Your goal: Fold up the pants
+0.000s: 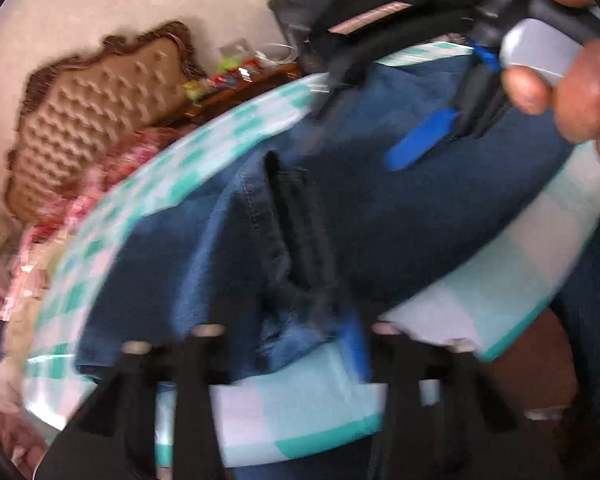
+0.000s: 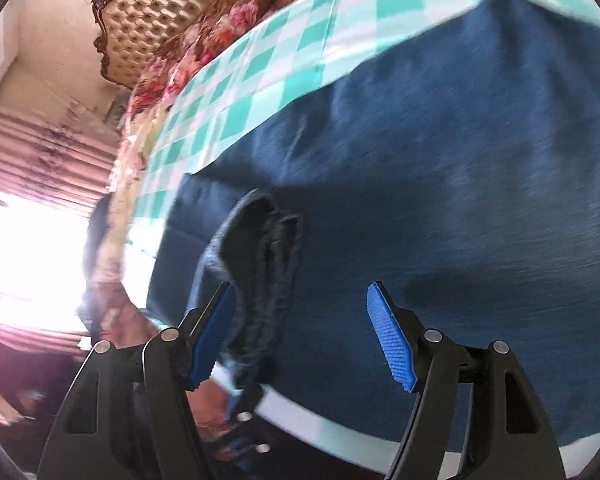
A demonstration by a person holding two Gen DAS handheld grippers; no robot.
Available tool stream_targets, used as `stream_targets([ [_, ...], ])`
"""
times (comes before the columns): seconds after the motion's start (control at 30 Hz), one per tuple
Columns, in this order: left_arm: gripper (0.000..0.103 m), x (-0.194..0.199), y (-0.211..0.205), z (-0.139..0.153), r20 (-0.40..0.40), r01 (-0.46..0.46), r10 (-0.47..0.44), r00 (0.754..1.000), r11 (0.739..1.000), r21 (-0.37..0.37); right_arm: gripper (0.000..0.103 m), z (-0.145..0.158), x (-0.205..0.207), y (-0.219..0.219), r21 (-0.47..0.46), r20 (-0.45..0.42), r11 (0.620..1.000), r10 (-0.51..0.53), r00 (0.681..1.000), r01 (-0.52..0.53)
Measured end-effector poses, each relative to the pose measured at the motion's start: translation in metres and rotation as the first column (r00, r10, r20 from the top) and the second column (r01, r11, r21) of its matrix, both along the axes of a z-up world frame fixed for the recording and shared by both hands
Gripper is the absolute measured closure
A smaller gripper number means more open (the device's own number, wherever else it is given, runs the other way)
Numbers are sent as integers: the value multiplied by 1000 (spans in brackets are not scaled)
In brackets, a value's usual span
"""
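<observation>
Two tools: one in each of the person's hands, both angled down at the pants, probably so that each takes a hold for the next fold.
Pants, location: dark blue denim spread flat over the checked sheet of a bed, the cloth reaching close to the near edge of the mattress.
Pants, lie: laid out smooth, which leaves edges and seams easy to pick up.
Hem: a thick, stitched end of the denim that rises off the flat cloth and curls upward just ahead of the right tool.
Right tool: released, with its blue ribbed pads spread wide. The raised hem lies against one pad and the other pad is well clear, so nothing is gripped.
Right tool, purpose: the wide gap appears set to take in the bulky hem before it closes.
Left tool: low over a seamed edge of the denim near the mattress edge. Motion blur hides the pads, so I cannot tell whether it is clenched on the cloth.
Hand: wraps the grey handle of the right tool, seen from the left wrist view.
Background: a tufted headboard and a floral blanket lie beyond the sheet, away from the work.
Writing and brands: none readable. The small packets on the wooden stand are too blurred, and no label shows on the denim.
</observation>
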State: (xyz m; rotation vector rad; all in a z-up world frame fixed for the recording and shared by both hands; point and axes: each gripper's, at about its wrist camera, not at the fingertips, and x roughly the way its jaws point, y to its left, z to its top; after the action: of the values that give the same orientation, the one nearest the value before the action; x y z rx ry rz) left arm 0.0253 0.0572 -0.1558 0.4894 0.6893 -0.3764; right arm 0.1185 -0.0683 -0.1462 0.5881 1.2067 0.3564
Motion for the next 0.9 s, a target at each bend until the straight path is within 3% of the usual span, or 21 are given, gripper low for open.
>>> stream_targets([
  [0.1, 78, -3, -4, 5, 34, 10, -11, 999, 1000, 22, 35, -5, 6, -3, 78, -50, 997, -25, 998, 28],
  [0.17, 78, -1, 3, 15, 29, -5, 6, 1000, 999, -45, 34, -7, 8, -4, 121, -80, 992, -31, 996, 41],
  [0.23, 79, 4, 12, 28, 17, -25, 27, 999, 993, -118, 24, -10, 9, -5, 171, -114, 984, -31, 993, 50],
  [0.4, 79, 3, 15, 43, 22, -29, 33, 999, 987, -160, 21, -12, 9, 6, 355, -162, 934, 13, 987, 46],
  [0.5, 79, 9, 18, 49, 22, -35, 40, 999, 982, -183, 20, -11, 8, 19, 402, -166, 915, 42, 985, 29],
  [0.67, 79, 2, 14, 51, 53, -33, 43, 998, 986, -164, 20, -9, 18, 42, 410, -142, 912, 70, 987, -5],
  [0.77, 79, -13, 0, 44, 100, -16, 24, 995, 996, -82, 20, -18, 29, 40, 412, -165, 910, 20, 986, 51],
  [0.83, 78, -20, -7, 35, 118, -4, 8, 993, 1000, -29, 37, -21, 31, 40, 395, -153, 917, 11, 988, 51],
  [0.9, 73, -26, -12, 26, 120, 5, -6, 993, 1000, 10, 44, -26, 32, 40, 383, -173, 922, 12, 985, 56],
])
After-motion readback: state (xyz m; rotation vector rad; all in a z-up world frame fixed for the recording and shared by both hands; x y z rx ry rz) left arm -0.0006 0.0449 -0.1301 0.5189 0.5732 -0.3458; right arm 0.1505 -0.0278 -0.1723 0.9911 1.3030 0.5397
